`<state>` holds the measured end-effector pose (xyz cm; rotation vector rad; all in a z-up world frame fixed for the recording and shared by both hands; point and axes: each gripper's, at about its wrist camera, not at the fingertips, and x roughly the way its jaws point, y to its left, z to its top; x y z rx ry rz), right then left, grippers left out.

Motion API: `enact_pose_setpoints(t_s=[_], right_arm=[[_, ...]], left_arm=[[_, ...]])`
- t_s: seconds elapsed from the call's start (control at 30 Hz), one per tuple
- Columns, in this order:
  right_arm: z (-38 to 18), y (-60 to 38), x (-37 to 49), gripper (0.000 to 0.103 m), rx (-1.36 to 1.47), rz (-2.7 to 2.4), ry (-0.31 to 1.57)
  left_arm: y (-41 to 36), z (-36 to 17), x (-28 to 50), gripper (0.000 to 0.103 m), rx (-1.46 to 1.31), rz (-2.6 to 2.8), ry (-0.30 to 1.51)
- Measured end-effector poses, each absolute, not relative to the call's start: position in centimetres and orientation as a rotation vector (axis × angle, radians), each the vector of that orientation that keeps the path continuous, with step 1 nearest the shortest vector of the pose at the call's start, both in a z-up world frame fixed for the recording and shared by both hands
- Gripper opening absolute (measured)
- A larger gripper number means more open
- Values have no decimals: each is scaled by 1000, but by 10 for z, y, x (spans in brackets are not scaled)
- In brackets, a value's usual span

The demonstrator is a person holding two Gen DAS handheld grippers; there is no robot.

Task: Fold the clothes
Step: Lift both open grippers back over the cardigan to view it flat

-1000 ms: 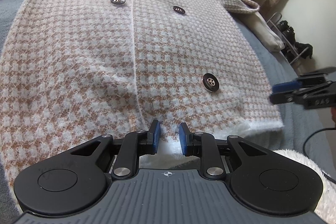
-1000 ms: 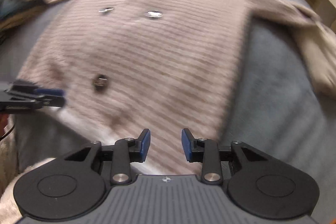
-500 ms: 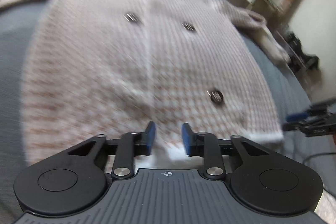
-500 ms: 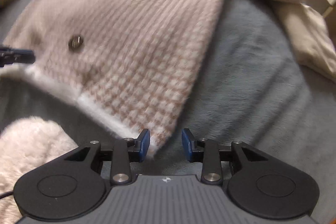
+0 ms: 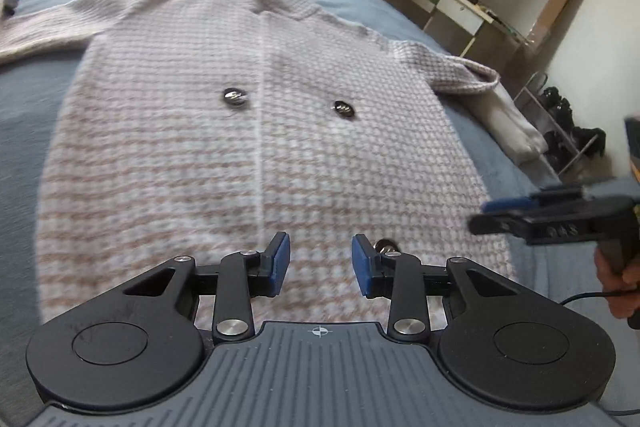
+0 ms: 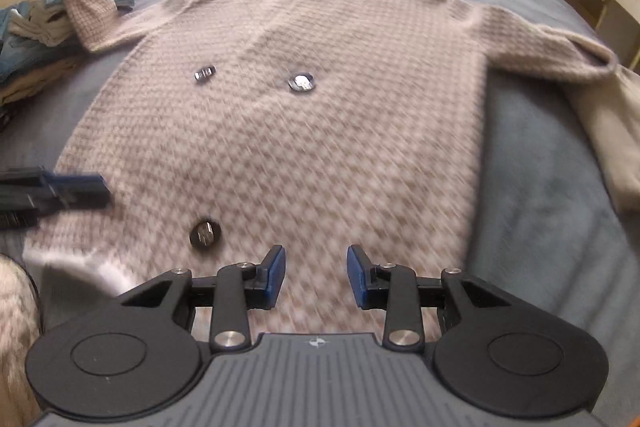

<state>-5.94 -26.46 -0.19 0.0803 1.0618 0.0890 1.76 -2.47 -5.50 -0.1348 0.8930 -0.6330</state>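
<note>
A beige and white houndstooth knit cardigan [image 5: 260, 131] [image 6: 312, 123] with dark metal buttons [image 5: 235, 96] [image 6: 301, 82] lies flat, front up, on a blue-grey bed. My left gripper [image 5: 319, 263] hovers open over the hem near the centre seam, nothing between its blue pads. My right gripper [image 6: 316, 277] is open above the lower right part of the cardigan, also holding nothing. Each gripper shows in the other's view: the right one [image 5: 552, 213] at the cardigan's right edge, the left one [image 6: 52, 193] at its left hem. Both sleeves spread outward.
A pile of folded clothes [image 6: 36, 27] sits at the left of the bed. A cream garment [image 6: 612, 131] lies beyond the right sleeve. A desk [image 5: 452, 7] and a shoe rack [image 5: 568, 131] stand beside the bed on the right. A person's hand [image 5: 618, 279] holds the right gripper.
Both grippers have risen and pulled back from the hem, so the whole cardigan now shows. The right gripper swung from the bottom right corner back over the garment. Both jaws stand wider.
</note>
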Motion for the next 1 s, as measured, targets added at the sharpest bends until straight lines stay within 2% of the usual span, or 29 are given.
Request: enact_pose_setpoints(t_s=[0.2,0.33,0.43,0.57,0.67,0.83,1.0], right_arm=[[-35,-273,-34,36,147,125,1070],[-54,-281,-18,35,204,145,1083],[-46,-292,-9,35,295,135,1135],[-14,-278,10,36,195,156,1103],[-5,-261,32,35,132,217,1061],[-37,-245,43,35,-138,283,1106],[-44,-308,10,33,-156,207,1193]], left_arm=[[-32,-86,29,33,-70,-585,990],[-24,-80,40,32,-121,-579,1062],[-28,-61,49,31,-120,-562,1094],[-53,-34,72,32,-118,-614,1091],[-82,-36,92,32,-60,-640,1091],[-115,-66,104,32,199,-598,1157],[-102,-72,105,32,180,-607,1218]])
